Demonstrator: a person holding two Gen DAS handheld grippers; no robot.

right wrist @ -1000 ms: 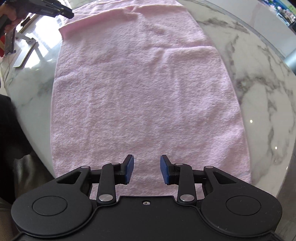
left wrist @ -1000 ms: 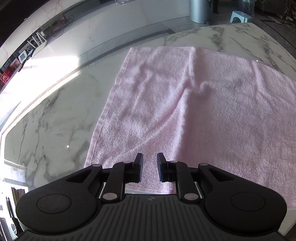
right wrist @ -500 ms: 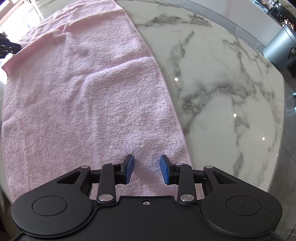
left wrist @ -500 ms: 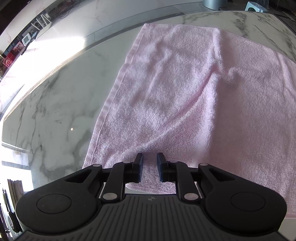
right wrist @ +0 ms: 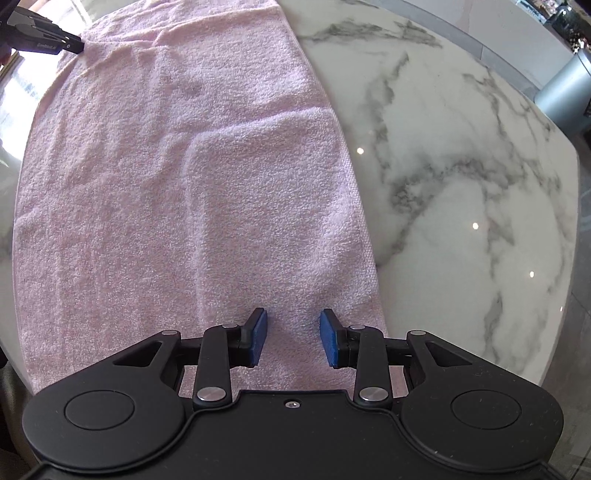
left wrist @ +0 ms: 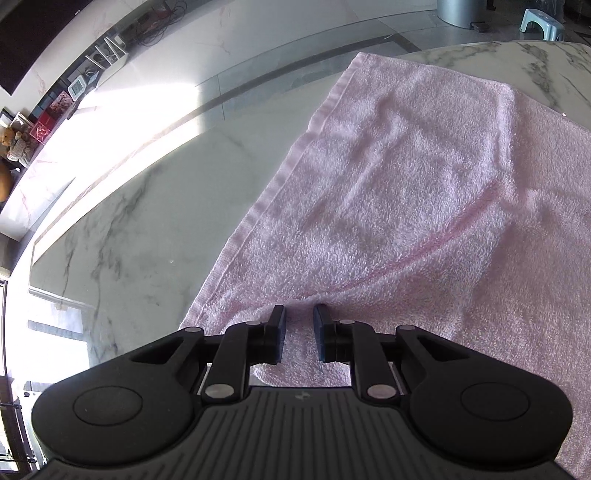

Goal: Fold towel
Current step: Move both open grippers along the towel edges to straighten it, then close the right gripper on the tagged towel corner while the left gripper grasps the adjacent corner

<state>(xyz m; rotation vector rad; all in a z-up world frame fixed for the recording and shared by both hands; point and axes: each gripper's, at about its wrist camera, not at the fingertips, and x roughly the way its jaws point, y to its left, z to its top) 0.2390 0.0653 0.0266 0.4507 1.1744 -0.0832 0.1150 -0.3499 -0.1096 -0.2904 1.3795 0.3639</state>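
Note:
A pink towel (left wrist: 424,177) lies on the white marble table (left wrist: 140,221). My left gripper (left wrist: 299,314) pinches the towel's near corner; the cloth is lifted and creases fan out from the narrow gap between the fingers. In the right wrist view the same towel (right wrist: 184,166) spreads away from me, and my right gripper (right wrist: 291,317) has its blue pads apart over the towel's near edge, close to its right corner. The left gripper's tip (right wrist: 48,40) shows at the far left corner.
The table's rounded edge (right wrist: 569,258) runs on the right, with a grey bin (right wrist: 565,92) on the floor beyond. In the left wrist view a shelf with small items (left wrist: 55,107) stands far left, and a bin (left wrist: 461,13) and stool (left wrist: 543,24) far back.
My left gripper has lifted its corner, and the towel has tented up with new creases. My right gripper has swung toward the towel's right near corner, its fingers still apart.

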